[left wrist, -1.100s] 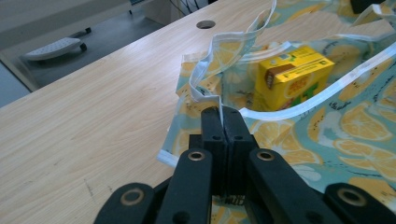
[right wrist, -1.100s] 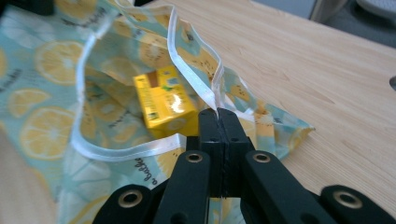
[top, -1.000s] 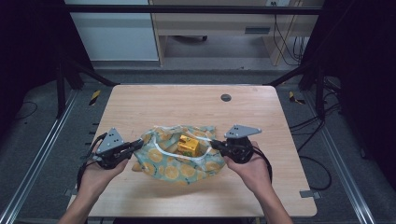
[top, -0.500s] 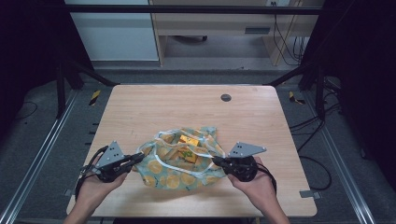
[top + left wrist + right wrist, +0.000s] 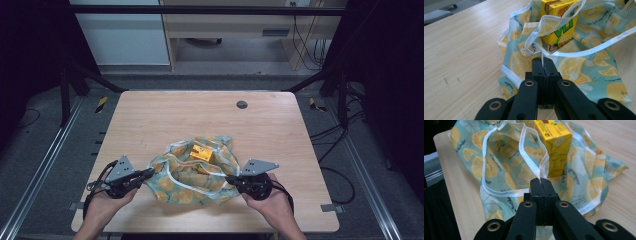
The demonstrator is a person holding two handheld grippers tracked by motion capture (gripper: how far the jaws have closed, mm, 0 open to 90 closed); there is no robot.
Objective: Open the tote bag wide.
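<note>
Two grippers are working one soft cloth bag (image 5: 192, 176), which is lying slumped on the table (image 5: 150, 115), near its front edge. Your left gripper (image 5: 148, 173) is pinching the bag's white trim (image 5: 541, 53) with jaws pressed together; your right gripper (image 5: 229, 178) is doing the same on the trim (image 5: 539, 177) at the bag's opposite side. Between the two grips, inside the bag, a yellow drink carton (image 5: 202, 152) is standing upright.

Handling notes: the bag is looking thin and limp, so it is sagging wherever you are not holding it. The trim is narrow and probably slick, so keep clamping well onto it, not on its very edge. The carton is looking light but stiff, and tall enough to tip if one side of the bag is dropping faster than the other. Holding both sides level is likely the safest way.
</note>
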